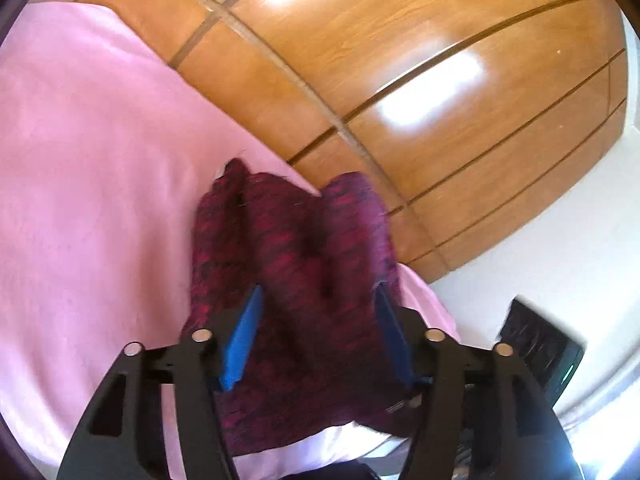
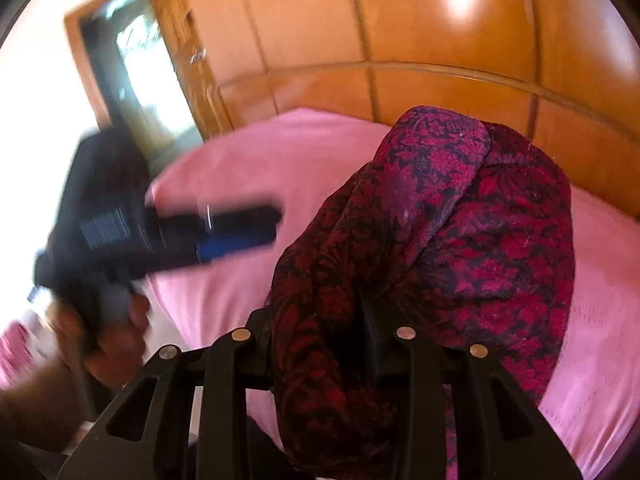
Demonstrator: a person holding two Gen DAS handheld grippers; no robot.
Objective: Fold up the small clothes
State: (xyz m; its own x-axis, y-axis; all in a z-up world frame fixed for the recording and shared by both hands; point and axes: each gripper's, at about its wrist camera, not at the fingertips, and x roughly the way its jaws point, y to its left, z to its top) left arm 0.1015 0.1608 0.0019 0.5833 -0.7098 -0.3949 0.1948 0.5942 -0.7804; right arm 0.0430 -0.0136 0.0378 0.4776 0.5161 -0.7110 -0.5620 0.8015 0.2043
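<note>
Lifting patterned magenta garment above pink bed sheet; right tool clamped on bunched cloth. Left tool half open, grip unclear. Best spread flat before folding.

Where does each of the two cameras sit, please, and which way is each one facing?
Left wrist: on the left gripper, looking along its blue pads, which stand apart, at the maroon garment on the pink bedspread, wooden wardrobe behind.
Right wrist: on the right gripper, whose fingers are buried in the garment; the left gripper and the hand holding it show blurred at left.
Shared: garment, bedspread, wardrobe.
</note>
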